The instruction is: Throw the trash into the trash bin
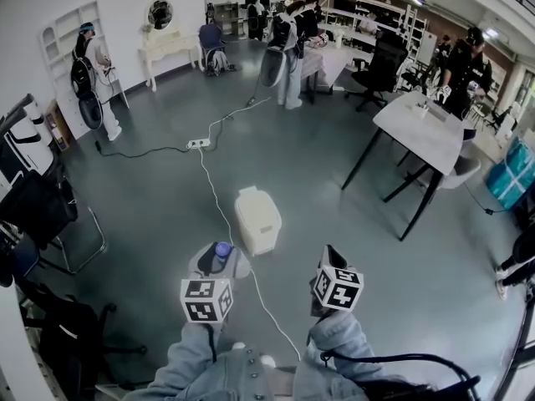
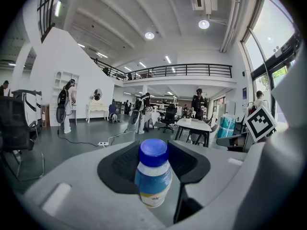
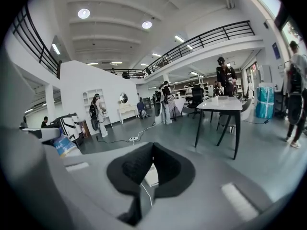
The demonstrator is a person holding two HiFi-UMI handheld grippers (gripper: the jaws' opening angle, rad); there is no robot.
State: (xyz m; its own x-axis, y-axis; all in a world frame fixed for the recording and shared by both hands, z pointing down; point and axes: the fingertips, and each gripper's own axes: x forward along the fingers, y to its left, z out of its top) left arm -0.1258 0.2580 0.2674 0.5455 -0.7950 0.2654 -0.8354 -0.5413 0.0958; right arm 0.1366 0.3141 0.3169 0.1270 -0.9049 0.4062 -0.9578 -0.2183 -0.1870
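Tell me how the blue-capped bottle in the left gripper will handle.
The small blue-labelled plastic bottle looks stiff: the black fingers clamp it without visible denting. Its round body would probably roll if dropped. Capped, so unlikely to spill.

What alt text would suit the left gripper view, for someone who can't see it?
A small plastic bottle with a blue cap and blue label is clamped between the black pads of the grey left tool. Behind it stretches a large hall with a grey floor, a dark-legged table and several people standing.
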